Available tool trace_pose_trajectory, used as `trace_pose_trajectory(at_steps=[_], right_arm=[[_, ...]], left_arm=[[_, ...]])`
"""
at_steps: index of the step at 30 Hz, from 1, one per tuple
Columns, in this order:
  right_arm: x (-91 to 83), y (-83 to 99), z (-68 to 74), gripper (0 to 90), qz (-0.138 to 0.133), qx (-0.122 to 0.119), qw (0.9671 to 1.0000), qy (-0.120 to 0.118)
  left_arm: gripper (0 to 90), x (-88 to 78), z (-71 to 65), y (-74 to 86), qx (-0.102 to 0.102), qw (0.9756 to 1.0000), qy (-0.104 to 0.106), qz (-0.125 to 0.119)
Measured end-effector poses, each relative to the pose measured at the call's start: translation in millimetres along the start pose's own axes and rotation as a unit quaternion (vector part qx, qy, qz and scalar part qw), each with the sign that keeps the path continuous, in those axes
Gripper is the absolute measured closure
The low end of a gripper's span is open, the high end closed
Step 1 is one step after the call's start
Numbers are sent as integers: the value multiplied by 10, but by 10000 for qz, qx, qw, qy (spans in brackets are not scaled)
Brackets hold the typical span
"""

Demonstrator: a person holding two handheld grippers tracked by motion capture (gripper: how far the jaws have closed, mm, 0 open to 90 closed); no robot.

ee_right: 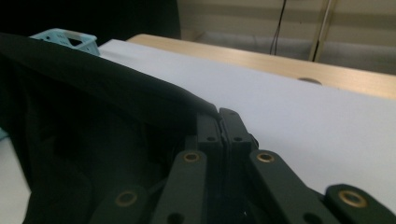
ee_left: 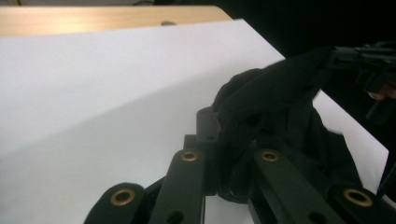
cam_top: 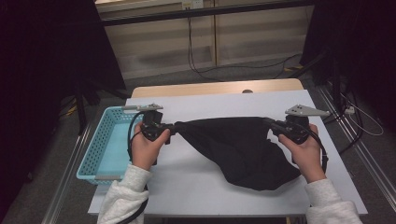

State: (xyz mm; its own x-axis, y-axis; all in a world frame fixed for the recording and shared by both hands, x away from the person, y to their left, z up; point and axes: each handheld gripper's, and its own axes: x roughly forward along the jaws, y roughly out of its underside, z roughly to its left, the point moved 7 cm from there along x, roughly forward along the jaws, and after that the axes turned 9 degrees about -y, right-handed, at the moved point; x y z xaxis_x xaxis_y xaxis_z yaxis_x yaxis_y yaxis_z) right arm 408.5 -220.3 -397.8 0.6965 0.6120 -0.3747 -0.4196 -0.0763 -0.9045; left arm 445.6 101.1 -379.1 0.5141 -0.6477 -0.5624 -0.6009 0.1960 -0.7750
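The black cloth (cam_top: pixel 243 149) is pinched at both ends, by left gripper (cam_top: pixel 173 129) and right gripper (cam_top: pixel 271 124); lifted between them, folding is judged not yet done.

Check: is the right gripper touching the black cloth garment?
Touching. In the right gripper view, the right gripper has its jaws shut on the black cloth garment's edge.

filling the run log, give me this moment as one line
left gripper: shut on cloth | right gripper: shut on cloth | cloth: stretched between both, lower part on table | basket: left of table
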Motion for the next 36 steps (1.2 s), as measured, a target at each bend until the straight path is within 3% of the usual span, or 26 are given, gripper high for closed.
trace_pose_trajectory(at_steps=[5, 10, 14, 17, 19, 21, 23, 27, 29, 31, 33, 36], right_arm=[[-26, -28, 27, 878, 3, -22, 10000, -56], [34, 159, -53, 875, 217, 75, 9997, 23], [182, 325, -122, 875, 552, 93, 9984, 121], [308, 393, -202, 858, 665, 90, 9973, 307], [371, 414, -264, 760, 726, 41, 9958, 561], [388, 413, -279, 698, 758, -100, 9942, 752], [377, 396, -205, 623, 674, -178, 9955, 647], [345, 415, -8, 565, 617, -410, 9964, 416], [351, 476, 72, 550, 650, -408, 9967, 264], [408, 592, 147, 511, 832, -281, 9961, -15], [473, 726, 150, 505, 1084, -378, 9934, 68], [558, 886, 95, 481, 1311, -222, 9911, 103]], left_arm=[[866, 140, 42, 178, -107, 9996, 48, 268], [865, 335, 80, 372, -259, 9983, 62, 516], [863, 467, 137, 464, -375, 9971, -66, 651], [861, 576, 230, 517, -505, 9959, -269, 696], [855, 620, 270, 543, -565, 9952, -369, 708], [785, 657, 320, 587, -560, 9943, -523, 746], [605, 679, 358, 631, -454, 9941, -680, 708], [425, 682, 347, 711, -272, 9947, -726, 673], [333, 674, 342, 740, -224, 9946, -780, 645], [308, 673, 314, 778, -221, 9951, -693, 668], [285, 681, 284, 820, -199, 9952, -662, 690], [275, 682, 255, 865, -143, 9953, -630, 720]])
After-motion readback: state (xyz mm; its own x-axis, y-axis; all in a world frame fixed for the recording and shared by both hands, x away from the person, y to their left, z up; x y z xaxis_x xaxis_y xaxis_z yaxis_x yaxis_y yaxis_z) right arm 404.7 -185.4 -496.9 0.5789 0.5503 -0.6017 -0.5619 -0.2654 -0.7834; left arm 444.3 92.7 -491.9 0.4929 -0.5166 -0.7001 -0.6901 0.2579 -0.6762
